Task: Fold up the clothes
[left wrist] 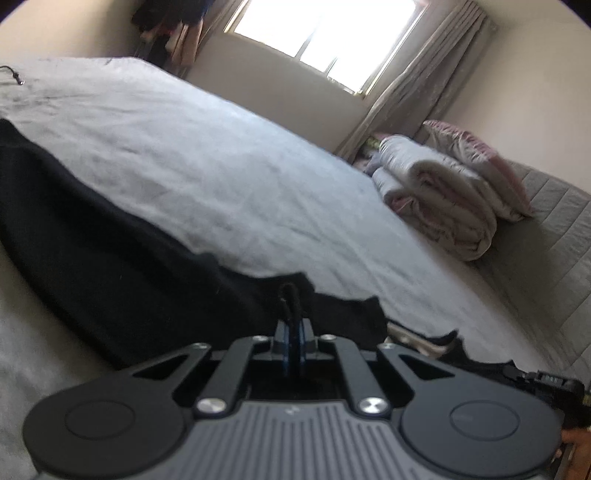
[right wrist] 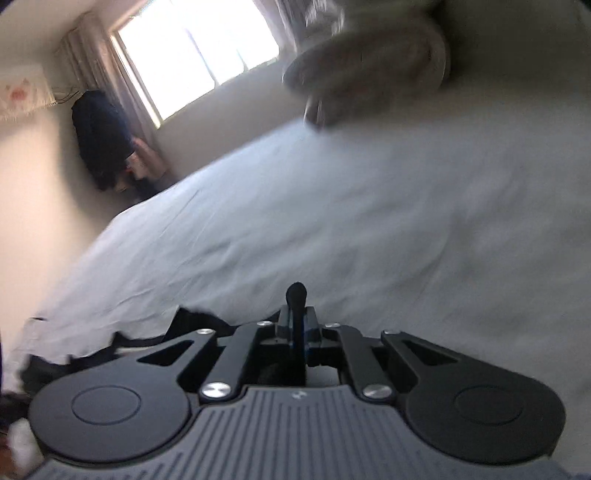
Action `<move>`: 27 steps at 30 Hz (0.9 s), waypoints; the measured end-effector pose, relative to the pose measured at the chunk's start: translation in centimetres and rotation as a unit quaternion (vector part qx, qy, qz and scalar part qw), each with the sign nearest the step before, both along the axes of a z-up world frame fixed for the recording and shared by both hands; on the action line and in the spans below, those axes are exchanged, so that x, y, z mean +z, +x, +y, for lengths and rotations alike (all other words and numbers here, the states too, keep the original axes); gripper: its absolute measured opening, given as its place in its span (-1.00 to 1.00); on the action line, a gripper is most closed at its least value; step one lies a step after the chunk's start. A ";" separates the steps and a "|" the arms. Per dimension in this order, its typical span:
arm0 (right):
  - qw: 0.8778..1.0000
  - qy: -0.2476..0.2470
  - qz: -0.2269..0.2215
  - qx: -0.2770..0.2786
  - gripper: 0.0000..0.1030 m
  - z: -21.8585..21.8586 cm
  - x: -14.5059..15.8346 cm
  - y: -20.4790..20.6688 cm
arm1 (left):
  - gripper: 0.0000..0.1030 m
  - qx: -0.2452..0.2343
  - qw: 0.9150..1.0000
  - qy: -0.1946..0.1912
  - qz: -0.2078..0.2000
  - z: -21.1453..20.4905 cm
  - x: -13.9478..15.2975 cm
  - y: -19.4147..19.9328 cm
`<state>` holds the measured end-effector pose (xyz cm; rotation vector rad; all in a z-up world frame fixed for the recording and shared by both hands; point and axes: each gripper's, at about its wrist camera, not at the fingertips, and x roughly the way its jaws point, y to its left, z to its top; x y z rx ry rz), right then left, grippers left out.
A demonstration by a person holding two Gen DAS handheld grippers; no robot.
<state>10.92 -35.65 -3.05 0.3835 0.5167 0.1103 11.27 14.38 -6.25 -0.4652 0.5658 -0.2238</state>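
Note:
A black garment lies across the pale grey bed sheet, stretching from the left edge toward my left gripper. That gripper is shut on a pinch of the garment's black fabric, which sticks up between its fingers. In the right wrist view my right gripper is also shut on a nub of black fabric, and more of the black garment trails off to the lower left over the sheet. The right gripper's body shows at the lower right of the left wrist view.
A folded pale quilt and a pink pillow sit at the bed's far right, by a grey quilted headboard. A window with curtains is behind. Dark clothes hang in the corner.

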 end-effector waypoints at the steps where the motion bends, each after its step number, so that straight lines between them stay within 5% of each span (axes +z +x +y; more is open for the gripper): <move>1: 1.000 -0.008 -0.001 -0.005 -0.89 0.0 0.0 -0.1 | -0.91 -0.002 1.000 0.004 0.002 -0.1 0.0 0.1; 7: 1.000 -0.020 0.013 -0.010 -0.81 -0.4 0.3 -0.3 | -0.74 0.013 0.999 0.032 0.008 -0.1 0.6 0.1; 9: 0.999 -0.024 0.018 -0.012 -0.47 -0.5 0.4 -0.4 | -0.38 0.018 0.999 0.042 0.011 -0.1 0.8 0.0; 11: 0.999 -0.028 0.022 -0.013 -0.15 -0.7 0.5 -0.4 | -0.36 0.023 0.998 0.051 0.013 -0.1 0.9 0.0; 16: 0.998 -0.054 0.023 0.011 -0.15 0.3 1.5 -2.0 | -0.39 0.002 0.998 0.060 -0.017 -0.5 2.6 -1.4; 22: 0.982 -0.167 0.020 0.088 -0.15 5.9 0.9 -5.2 | -0.38 -0.073 0.993 0.092 -0.002 -3.3 1.6 -1.9; 25: 0.978 -0.182 0.032 0.101 -0.18 6.6 -0.3 -5.8 | -0.52 -0.048 0.991 0.126 0.020 -2.9 0.5 -2.1; 27: 0.981 -0.167 0.029 0.097 -0.28 6.3 -0.1 -6.1 | -0.42 -0.021 0.991 0.130 0.026 -1.6 0.6 -2.5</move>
